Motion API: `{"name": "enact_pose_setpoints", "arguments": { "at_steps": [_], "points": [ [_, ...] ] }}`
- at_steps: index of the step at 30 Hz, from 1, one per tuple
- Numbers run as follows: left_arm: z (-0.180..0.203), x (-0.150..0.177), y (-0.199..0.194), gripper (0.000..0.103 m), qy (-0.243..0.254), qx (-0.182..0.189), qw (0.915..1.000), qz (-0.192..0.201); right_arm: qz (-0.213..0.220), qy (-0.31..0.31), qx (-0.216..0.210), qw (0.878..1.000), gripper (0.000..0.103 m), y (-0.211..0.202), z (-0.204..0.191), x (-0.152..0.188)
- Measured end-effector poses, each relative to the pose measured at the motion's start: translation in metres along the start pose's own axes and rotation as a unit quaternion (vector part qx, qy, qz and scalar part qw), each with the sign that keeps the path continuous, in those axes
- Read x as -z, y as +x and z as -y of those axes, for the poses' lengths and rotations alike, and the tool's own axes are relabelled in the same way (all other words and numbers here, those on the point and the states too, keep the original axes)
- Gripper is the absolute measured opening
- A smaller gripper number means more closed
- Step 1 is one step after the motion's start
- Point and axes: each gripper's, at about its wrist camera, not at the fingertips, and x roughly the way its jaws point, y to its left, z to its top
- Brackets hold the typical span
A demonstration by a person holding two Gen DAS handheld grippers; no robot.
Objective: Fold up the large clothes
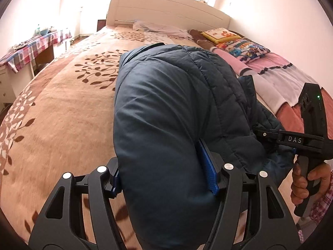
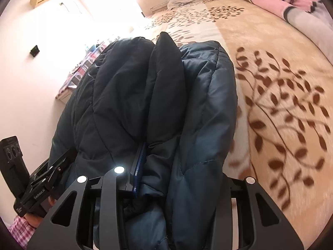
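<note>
A: Where is the jacket [image 1: 166, 108]?

B: Bunched above the bed [image 1: 62, 112], clamped in your left hand-held gripper [image 1: 166, 179] and right hand-held gripper [image 2: 183, 177].

A: Free room?

B: Bare blanket on your left; pillows [image 1: 239, 43] line the far right edge.

Left wrist view: close behind left gripper [image 1: 164, 173], tilted down, facing headboard [image 1: 166, 8] | Right wrist view: close behind right gripper [image 2: 179, 166], tilted down, facing wall and bed [image 2: 281, 104] | Shared: jacket [image 1: 166, 104], bed, each other's gripper.
</note>
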Motion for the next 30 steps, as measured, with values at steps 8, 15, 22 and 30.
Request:
{"name": "enact_pose_setpoints", "arguments": {
  "at_steps": [8, 15, 22, 30],
  "points": [
    [-0.005, 0.007, 0.005, 0.063, 0.0, -0.004, 1.0, -0.004, 0.004, 0.004, -0.001, 1.0, 0.038, -0.002, 0.006, 0.015],
    [-0.002, 0.008, 0.004, 0.067, -0.015, -0.016, 0.9996, -0.019, -0.006, 0.017, 0.008, 1.0, 0.042, -0.005, 0.002, 0.014],
    [0.005, 0.007, 0.0, 0.08, 0.005, -0.059, 0.9979, -0.027, -0.014, 0.045, 0.01, 0.999, 0.053, -0.006, 0.002, 0.016],
    [0.015, 0.007, -0.025, 0.08, 0.031, -0.086, 0.9956, -0.021, 0.004, 0.042, 0.046, 0.998, 0.07, -0.032, -0.009, 0.016]
  ]
}}
